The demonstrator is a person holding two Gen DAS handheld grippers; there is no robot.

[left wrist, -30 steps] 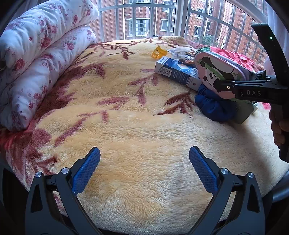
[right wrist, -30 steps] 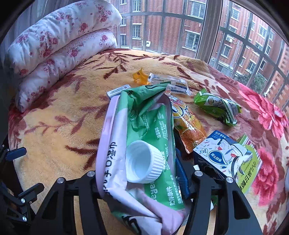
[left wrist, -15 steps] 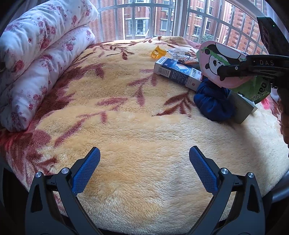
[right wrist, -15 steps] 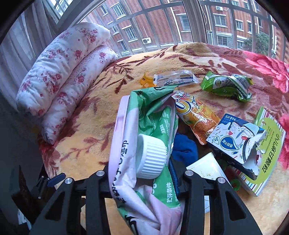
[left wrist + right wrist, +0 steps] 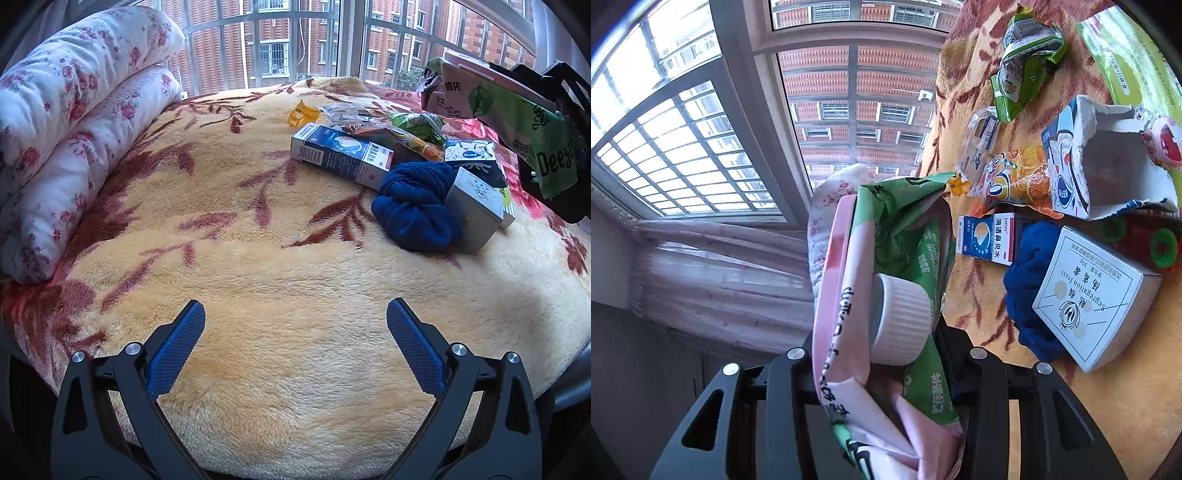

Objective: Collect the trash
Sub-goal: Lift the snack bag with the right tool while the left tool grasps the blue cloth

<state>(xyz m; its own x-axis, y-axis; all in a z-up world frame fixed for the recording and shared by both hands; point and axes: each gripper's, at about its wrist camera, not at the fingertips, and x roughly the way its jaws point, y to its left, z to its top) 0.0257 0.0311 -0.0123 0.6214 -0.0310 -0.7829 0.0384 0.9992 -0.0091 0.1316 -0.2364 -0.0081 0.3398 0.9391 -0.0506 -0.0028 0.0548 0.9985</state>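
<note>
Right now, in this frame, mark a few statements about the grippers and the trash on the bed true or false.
1. The right gripper holds a green and pink pouch with a white cap. True.
2. The left gripper holds the blue cloth. False: its jaws are open and empty, and the blue cloth lies further off on the blanket.
3. The blue cloth touches a white box. True.
4. The pouch lies flat on the blanket. False: it is held up off the blanket.
</note>
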